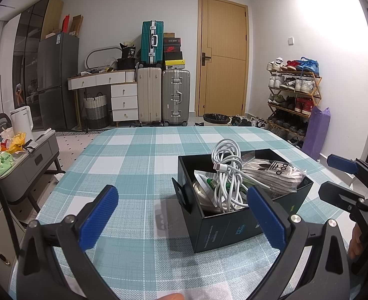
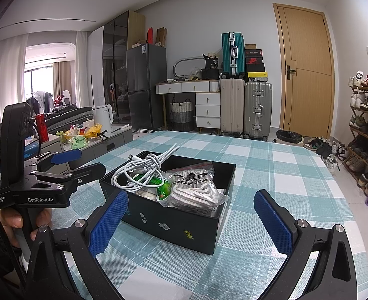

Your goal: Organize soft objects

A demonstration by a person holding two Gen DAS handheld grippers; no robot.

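Observation:
A black box [image 1: 224,227] [image 2: 184,227] stands on the checked tablecloth. In it lie a coiled white cable [image 1: 227,175] [image 2: 143,168], a clear bag of white Adidas laces [image 1: 275,172] [image 2: 196,187] and a green packet [image 2: 162,187]. My left gripper [image 1: 184,215] is open and empty, just in front of the box's near left corner; it also shows in the right wrist view [image 2: 80,162]. My right gripper [image 2: 191,220] is open and empty, in front of the box; it also shows in the left wrist view [image 1: 334,177].
The table [image 1: 123,165] carries a teal and white checked cloth. A grey side table [image 1: 28,160] with a kettle and clutter stands to the left. Suitcases [image 1: 163,95], a door and a shoe rack [image 1: 294,95] line the far wall.

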